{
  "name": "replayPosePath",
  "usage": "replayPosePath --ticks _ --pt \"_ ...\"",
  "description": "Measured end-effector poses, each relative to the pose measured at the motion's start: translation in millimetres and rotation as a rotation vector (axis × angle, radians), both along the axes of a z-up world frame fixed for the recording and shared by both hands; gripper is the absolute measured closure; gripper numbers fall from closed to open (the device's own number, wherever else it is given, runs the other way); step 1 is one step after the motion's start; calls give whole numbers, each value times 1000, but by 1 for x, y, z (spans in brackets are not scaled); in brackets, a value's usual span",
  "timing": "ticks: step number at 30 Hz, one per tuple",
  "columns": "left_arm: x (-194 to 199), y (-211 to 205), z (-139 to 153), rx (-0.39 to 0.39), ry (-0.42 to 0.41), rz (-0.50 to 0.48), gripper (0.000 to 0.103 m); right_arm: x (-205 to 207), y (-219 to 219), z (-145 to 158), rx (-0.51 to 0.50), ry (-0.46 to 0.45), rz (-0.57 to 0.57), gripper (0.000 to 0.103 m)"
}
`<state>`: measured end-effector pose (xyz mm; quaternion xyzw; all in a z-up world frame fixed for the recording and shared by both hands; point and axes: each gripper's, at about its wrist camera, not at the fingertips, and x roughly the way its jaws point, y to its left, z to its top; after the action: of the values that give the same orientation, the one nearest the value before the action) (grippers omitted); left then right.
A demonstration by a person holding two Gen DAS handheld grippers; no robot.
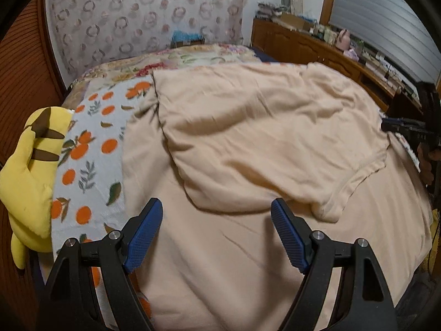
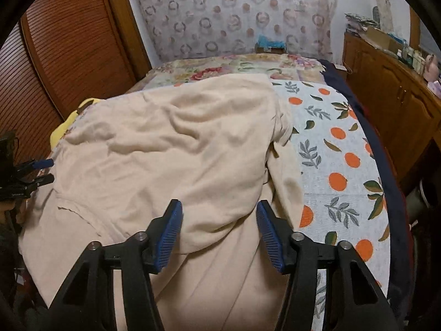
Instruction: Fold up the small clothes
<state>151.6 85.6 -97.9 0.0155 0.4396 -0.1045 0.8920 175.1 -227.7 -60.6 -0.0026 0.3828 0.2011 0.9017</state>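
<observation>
A: Left wrist view: the left gripper (image 1: 216,215) is hanging over the near part of a peach garment (image 1: 248,127), its blue pads (image 1: 146,234) standing wide apart with nothing between them, only cloth lying below.

B: And the garment itself?

A: It is lying spread across the bed, over an orange-print sheet (image 1: 91,151). Its far part is lying doubled back over the near part, and the folded edge is running just beyond the fingertips. A yellow plush toy (image 1: 30,171) is sitting at the left edge of the bed, beside the sheet.

B: What is the right wrist view showing?

A: The right gripper (image 2: 219,215) is pointing down at the same garment (image 2: 176,143), jaws released, with a rounded bulge of the folded cloth lying between the fingertips. Whether the pads (image 2: 169,237) are touching it cannot be told, but they are not pinching it.

B: Is each gripper appearing in the other's view?

A: Yes. The right gripper (image 1: 399,128) is showing at the right edge of the left view, a hand (image 1: 427,162) behind it; the left one (image 2: 45,171) is showing at the far left of the right view, open. A wooden cabinet (image 2: 391,96) is standing to the right of the bed.
</observation>
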Motion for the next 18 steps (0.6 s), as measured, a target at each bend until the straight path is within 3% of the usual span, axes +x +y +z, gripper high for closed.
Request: replayPosePath --ticks 5,10,18 --pt "-3 -9 -4 53 -11 -26 21 13 8 9 -4 -2 2 53" --pt "-5 -9 -5 52 -16 -37 11 19 17 -2 -34 -5 -9 53" --pt "-6 -9 -5 55 -14 -41 9 19 30 -13 -99 -61 -15 53"
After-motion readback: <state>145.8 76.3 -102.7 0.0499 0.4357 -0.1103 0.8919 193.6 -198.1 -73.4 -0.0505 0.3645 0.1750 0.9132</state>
